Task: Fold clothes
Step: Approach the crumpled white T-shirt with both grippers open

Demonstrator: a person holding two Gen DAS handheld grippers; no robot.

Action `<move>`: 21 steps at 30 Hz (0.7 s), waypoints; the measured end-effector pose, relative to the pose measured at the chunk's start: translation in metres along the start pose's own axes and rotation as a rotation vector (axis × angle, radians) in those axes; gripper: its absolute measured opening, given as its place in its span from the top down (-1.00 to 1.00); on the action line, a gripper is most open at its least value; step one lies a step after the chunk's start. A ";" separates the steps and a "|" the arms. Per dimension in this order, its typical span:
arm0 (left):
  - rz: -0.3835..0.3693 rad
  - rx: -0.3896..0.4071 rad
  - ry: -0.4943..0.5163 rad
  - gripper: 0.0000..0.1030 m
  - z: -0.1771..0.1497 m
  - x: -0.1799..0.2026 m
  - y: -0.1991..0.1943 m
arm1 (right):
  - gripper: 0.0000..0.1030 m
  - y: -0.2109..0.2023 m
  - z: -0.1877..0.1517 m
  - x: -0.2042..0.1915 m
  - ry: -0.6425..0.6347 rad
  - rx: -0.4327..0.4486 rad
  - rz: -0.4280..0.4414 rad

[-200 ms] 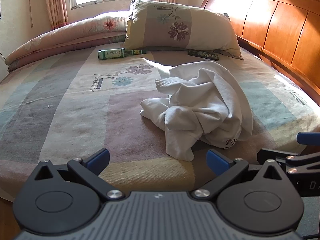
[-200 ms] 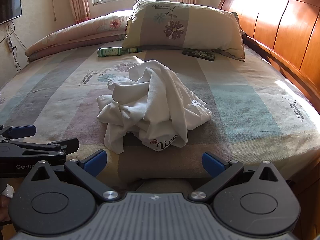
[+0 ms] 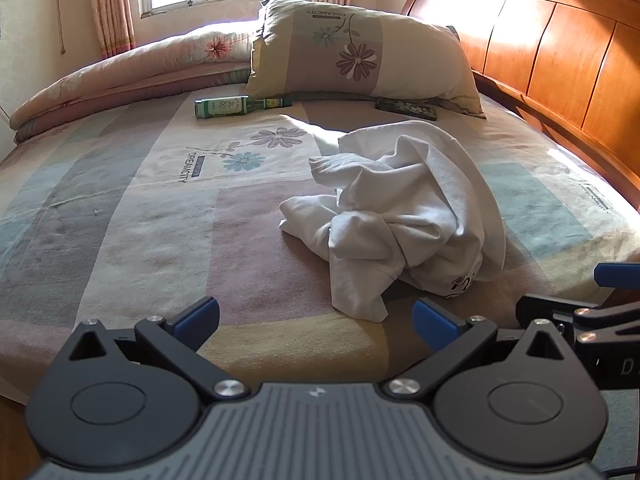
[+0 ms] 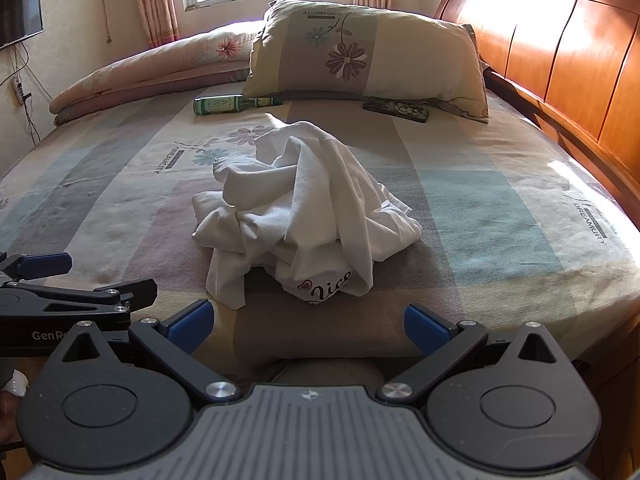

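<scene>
1. The white shirt (image 4: 304, 216) sits crumpled in a heap on the bed (image 4: 500, 216), ahead of both grippers; no clear long axis.
2. My right gripper (image 4: 308, 322) faces it squarely, jaws wide, empty.
3. My left gripper (image 3: 316, 318), also spread and empty, angles downward with the heap off to its right.
4. Right looks nearer.

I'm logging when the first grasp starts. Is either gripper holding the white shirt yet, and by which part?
Neither. The left gripper and right gripper are both open and empty, short of the crumpled white shirt on the bed.
</scene>
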State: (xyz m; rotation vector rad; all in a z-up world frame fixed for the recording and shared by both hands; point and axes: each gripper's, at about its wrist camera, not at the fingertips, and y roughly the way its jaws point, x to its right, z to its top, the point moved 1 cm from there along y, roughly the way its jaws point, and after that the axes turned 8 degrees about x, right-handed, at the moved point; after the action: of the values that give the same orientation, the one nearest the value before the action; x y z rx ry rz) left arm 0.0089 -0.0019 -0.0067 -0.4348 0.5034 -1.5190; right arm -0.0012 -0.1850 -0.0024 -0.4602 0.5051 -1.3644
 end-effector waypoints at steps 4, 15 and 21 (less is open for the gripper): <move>0.002 0.001 0.002 -0.99 -0.002 0.002 0.000 | -1.00 0.000 0.000 0.000 0.004 0.000 0.000; -0.016 -0.013 -0.008 -0.99 -0.002 0.000 0.003 | -1.00 0.000 0.000 0.000 0.001 -0.008 -0.003; -0.024 -0.015 -0.007 -0.99 -0.002 -0.001 0.004 | -1.00 0.002 -0.001 -0.001 -0.004 -0.013 -0.005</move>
State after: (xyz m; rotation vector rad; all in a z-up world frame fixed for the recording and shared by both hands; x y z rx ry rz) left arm 0.0110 -0.0013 -0.0100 -0.4595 0.5057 -1.5368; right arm -0.0001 -0.1832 -0.0044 -0.4749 0.5097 -1.3653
